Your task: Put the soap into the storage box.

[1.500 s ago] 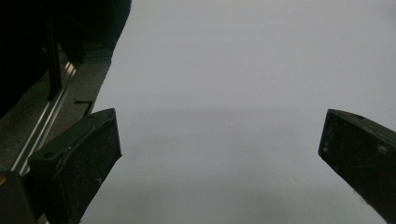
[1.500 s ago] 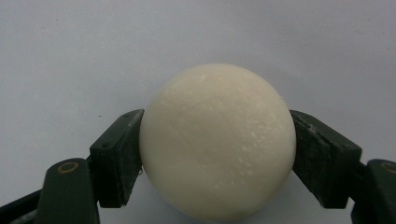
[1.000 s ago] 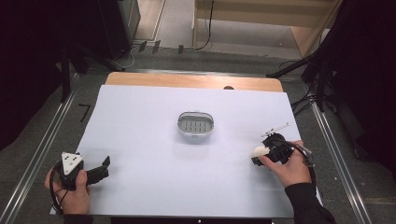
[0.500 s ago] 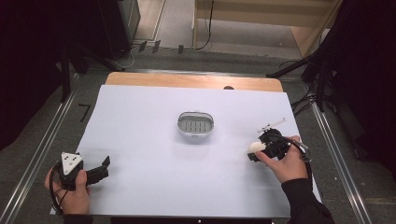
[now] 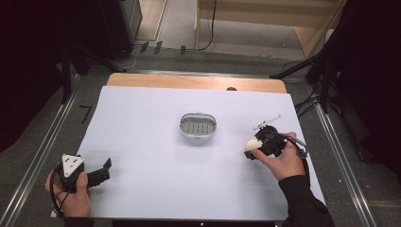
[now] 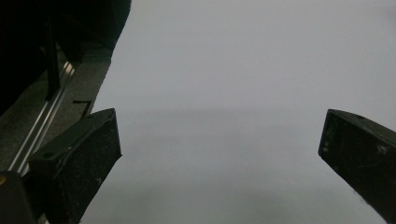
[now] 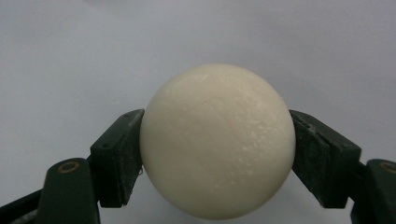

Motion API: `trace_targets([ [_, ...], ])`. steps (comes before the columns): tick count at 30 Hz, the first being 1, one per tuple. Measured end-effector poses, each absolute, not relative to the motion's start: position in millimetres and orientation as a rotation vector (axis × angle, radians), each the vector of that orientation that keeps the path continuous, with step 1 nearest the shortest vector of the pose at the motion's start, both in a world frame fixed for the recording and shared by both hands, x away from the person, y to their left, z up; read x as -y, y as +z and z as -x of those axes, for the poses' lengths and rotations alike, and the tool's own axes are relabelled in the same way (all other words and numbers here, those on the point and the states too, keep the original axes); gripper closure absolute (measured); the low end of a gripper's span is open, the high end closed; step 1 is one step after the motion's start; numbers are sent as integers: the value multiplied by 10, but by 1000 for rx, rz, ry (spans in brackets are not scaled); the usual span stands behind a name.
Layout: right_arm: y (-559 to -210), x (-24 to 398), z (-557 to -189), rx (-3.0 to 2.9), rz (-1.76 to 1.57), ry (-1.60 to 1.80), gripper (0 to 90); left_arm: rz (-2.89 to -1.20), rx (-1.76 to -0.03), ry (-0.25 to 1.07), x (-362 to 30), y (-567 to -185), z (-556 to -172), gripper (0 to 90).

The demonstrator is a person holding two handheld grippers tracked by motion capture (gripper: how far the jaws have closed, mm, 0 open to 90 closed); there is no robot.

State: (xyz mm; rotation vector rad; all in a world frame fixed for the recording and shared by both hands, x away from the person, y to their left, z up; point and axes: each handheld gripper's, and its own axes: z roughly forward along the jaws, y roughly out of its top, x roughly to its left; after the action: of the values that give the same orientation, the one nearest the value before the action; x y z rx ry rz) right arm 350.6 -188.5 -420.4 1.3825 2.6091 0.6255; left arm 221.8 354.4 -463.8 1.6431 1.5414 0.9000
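Left tool sat near the surface's front-left corner, jaws wide with nothing between. Mid-surface stood a metal dish. My right tool gripped the white ball near the right edge.

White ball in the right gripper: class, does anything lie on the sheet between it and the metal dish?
Nothing visible does. The right gripper grips the white ball; bare white sheet separates it from the metal dish.
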Motion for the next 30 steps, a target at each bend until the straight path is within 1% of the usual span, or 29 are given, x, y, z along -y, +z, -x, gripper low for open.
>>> trace_targets([
  [30,-4037,1492,-3696,-2651,-1288,641,245,-1642,-1539,897,-3546,-4638,-2219,0],
])
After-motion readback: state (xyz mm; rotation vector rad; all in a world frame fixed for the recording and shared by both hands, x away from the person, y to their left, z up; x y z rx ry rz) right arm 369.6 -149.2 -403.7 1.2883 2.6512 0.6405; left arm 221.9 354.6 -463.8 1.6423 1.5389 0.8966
